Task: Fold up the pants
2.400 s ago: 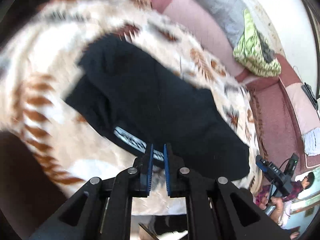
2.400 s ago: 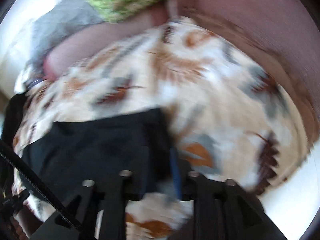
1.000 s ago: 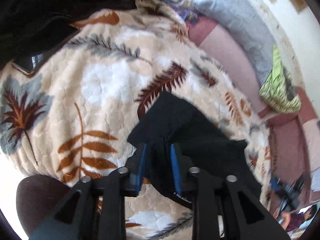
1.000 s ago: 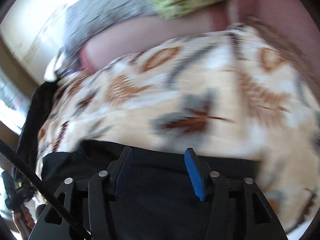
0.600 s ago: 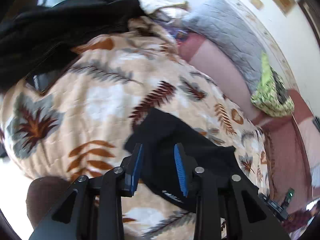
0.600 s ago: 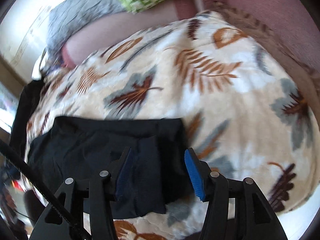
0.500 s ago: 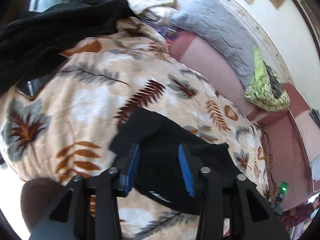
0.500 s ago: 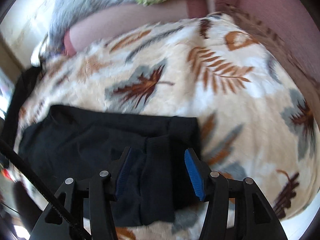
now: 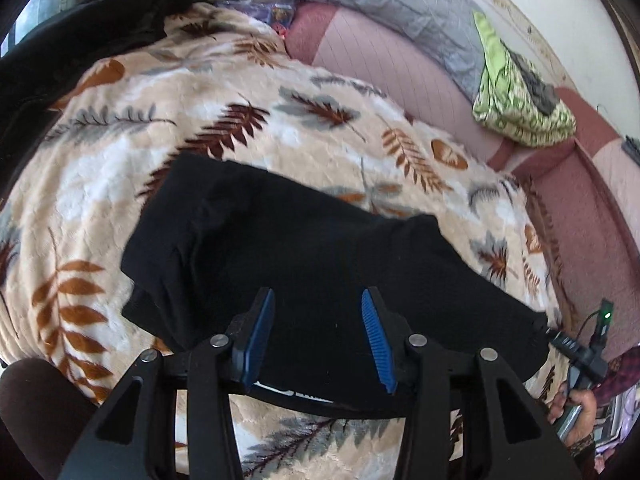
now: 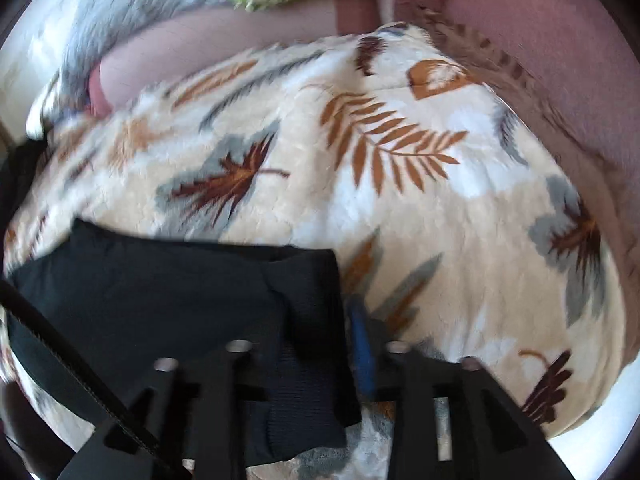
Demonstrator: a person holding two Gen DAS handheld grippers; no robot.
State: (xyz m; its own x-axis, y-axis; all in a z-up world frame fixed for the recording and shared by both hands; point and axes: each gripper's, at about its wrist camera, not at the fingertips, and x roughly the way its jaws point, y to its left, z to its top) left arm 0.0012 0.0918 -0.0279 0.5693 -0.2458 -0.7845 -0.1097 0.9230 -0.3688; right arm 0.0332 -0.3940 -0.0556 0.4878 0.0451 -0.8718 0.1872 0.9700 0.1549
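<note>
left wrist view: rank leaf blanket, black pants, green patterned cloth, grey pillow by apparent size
1. leaf blanket
2. black pants, though nearest the camera, which inflates them
3. grey pillow
4. green patterned cloth; close to the pillow in apparent size, so this order is unsure

Left gripper (image 9: 318, 336): jaws spread wide, blue pads apart, nothing between them. Right gripper (image 10: 316, 344): blurred; jaw state unclear.
</note>
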